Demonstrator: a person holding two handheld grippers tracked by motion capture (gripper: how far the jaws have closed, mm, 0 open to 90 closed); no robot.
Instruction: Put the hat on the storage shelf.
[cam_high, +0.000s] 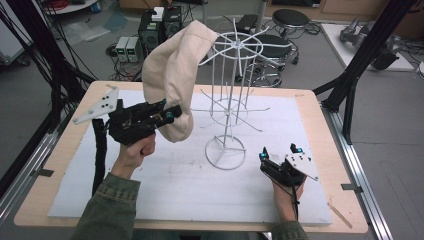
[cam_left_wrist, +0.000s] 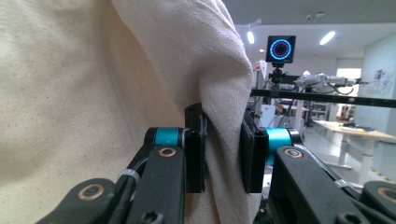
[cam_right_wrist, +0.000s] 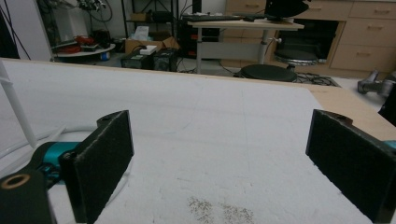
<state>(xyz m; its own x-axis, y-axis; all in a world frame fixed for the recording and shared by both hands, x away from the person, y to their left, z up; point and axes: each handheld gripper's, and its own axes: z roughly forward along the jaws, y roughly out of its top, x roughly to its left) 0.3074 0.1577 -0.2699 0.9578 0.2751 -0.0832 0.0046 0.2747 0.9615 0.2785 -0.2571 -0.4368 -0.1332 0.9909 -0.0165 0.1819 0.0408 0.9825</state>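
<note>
Forearms in green sleeves enter from the bottom of the high view, each hand holding a tool. Left tool (cam_high: 172, 114) sits left of centre, raised, jaws clamped on the lower edge of a cream cloth bag (cam_high: 172, 75). Bag hangs from the upper left arms of a white wire rack (cam_high: 231, 100) at frame centre, draped over the rack's top ring. Rack's round base stands on the white foam mat (cam_high: 175, 190) covering the wooden tabletop (cam_high: 320, 107). Right tool (cam_high: 279, 156) is at lower right, low over the mat, just right of the rack base, jaws apart and holding nothing.

Left gripper view: cream fabric covers the left and centre of the frame; a fold of it is pinched between the two black pads (cam_left_wrist: 196, 154), jaws together on the cloth. Lab background at right.

Right gripper view: both black pads (cam_right_wrist: 105, 163) stand wide apart at lower left and lower right, bare mat between them. A white rack upright (cam_right_wrist: 16, 109) shows at the left edge. Stool and desks at top.
</note>
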